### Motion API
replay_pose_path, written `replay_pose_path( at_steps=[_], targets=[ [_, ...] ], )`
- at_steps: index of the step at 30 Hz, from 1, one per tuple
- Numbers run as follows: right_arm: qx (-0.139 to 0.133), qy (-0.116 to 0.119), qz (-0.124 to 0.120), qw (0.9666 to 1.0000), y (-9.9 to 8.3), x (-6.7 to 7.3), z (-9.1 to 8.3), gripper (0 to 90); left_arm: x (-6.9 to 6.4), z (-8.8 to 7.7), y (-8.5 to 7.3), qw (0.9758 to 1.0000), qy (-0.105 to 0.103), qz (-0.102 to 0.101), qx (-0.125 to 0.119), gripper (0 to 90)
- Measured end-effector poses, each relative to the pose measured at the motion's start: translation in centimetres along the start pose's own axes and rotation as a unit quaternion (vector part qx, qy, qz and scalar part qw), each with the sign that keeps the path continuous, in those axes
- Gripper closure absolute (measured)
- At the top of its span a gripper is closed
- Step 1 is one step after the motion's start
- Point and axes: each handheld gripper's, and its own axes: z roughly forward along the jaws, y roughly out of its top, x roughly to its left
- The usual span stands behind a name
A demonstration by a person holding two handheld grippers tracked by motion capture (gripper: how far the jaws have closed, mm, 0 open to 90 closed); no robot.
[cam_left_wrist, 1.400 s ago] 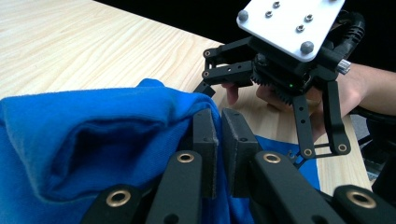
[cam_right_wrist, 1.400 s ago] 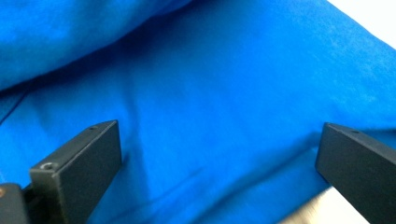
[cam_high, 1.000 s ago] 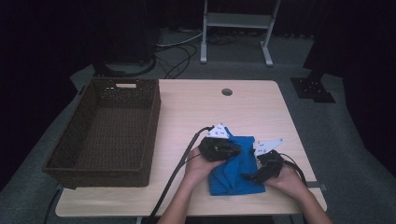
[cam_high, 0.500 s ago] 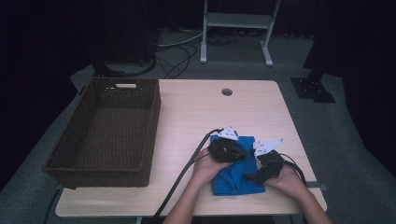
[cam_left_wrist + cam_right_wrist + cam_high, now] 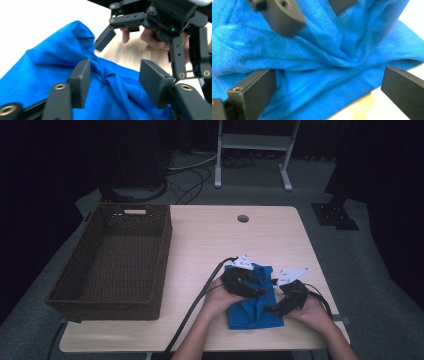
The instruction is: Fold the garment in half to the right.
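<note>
Left of the blue cloth point(image 5: 252, 305), bare tabletop point(image 5: 200, 250) lies open up to the wicker basket point(image 5: 117, 262), whose wall blocks passage.

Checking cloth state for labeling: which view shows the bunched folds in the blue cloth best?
The right gripper view: the blue cloth shows its creases converging close up. The left gripper view shows a gathered ridge between the open jaws. The high view shows the cloth's place on the table, hands partly covering it.

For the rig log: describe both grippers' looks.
Both the left gripper and the right gripper are black, with flat rectangular jaws on linked bars with brass-coloured screws. Each carries a pale three-cornered plate and trails a black cable. A green light glows on the right one. Forearms are bare.
</note>
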Motion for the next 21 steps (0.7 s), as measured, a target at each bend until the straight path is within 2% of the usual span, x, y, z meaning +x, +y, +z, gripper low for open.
replay_pose_path(
  at_steps=[3,5,15,21],
  targets=[
    [-0.009,-0.007,0.007,0.9999,-0.1,-0.5,-0.8,0.0,0.1,-0.4,0.1,1.0000,0.009,-0.001,0.002,30.8],
    [-0.015,-0.013,0.013,0.9997,-0.2,-0.8,-1.3,0.0,0.1,-0.6,0.1,0.9999,0.014,-0.001,0.001,28.2],
    [-0.029,-0.025,0.030,0.9988,-0.6,-1.7,-2.7,0.0,0.2,-1.6,-0.1,0.9990,0.045,-0.002,-0.002,1.8],
    [-0.039,-0.041,0.040,0.9976,-0.9,-2.5,-3.9,0.0,0.6,-2.9,-0.6,0.9974,0.071,-0.004,-0.003,0.0]
  ],
)
